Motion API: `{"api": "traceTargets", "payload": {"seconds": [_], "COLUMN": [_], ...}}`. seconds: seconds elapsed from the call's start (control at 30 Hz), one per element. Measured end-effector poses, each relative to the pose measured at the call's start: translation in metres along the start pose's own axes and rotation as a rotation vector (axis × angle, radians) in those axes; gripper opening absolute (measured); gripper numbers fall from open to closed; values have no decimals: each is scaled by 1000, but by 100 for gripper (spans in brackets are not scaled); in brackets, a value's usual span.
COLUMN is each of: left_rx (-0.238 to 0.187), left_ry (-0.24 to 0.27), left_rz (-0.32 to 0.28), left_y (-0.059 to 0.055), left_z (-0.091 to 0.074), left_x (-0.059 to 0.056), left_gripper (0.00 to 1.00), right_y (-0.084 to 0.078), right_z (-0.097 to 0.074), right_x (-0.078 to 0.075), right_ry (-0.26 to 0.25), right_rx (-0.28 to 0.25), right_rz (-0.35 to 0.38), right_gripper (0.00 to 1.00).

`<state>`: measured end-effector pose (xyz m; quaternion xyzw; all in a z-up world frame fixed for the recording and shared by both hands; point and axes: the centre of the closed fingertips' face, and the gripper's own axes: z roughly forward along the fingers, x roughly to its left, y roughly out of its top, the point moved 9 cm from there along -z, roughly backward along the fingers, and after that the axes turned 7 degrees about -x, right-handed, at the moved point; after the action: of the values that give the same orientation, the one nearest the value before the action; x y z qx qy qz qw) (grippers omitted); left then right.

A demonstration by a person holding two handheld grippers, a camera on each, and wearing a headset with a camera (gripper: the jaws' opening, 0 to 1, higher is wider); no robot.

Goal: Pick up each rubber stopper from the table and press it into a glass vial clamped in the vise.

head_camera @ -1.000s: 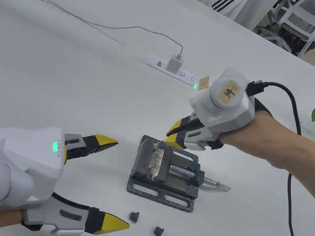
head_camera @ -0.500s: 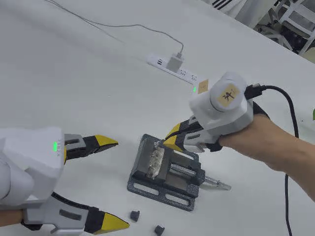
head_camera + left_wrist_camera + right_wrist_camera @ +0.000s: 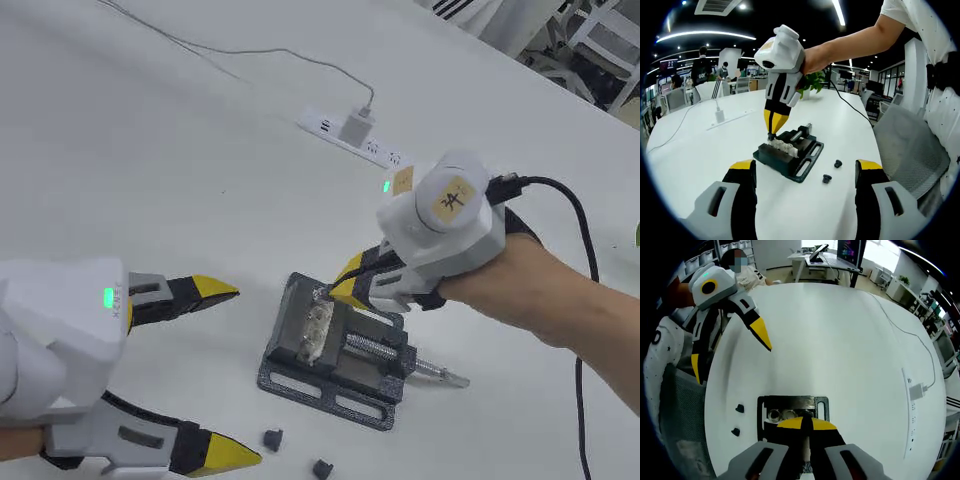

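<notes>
Head view: right gripper (image 3: 335,293), yellow jaws pinched on a dark stopper (image 3: 771,135), meets the clear glass vials (image 3: 318,330) in the black vise (image 3: 340,372). Two loose stoppers (image 3: 272,439) lie nearer; left gripper's (image 3: 232,375) jaws gape wide.

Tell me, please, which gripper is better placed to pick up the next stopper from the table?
Left. The left gripper hangs open near the two loose stoppers; the right gripper is shut, tips down at the vials in the vise.
</notes>
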<state>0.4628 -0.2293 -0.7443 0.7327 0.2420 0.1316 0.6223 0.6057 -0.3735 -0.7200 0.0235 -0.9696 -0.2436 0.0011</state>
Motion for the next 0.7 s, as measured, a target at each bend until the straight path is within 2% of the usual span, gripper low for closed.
{"api": "traceTargets", "payload": {"seconds": [0.27, 0.7], "left_rx": [-4, -11], "left_ry": [-1, 5], "left_rz": [1, -7], "left_y": [0, -2], "left_z": [1, 1], "left_x": [-1, 1], "left_gripper": [79, 79], "right_y": [0, 2], "right_z": [1, 2], "right_x": [0, -1], "right_ry": [-8, 11], "right_rx": [11, 29], "right_rz": [13, 37], "right_gripper": [0, 0]}}
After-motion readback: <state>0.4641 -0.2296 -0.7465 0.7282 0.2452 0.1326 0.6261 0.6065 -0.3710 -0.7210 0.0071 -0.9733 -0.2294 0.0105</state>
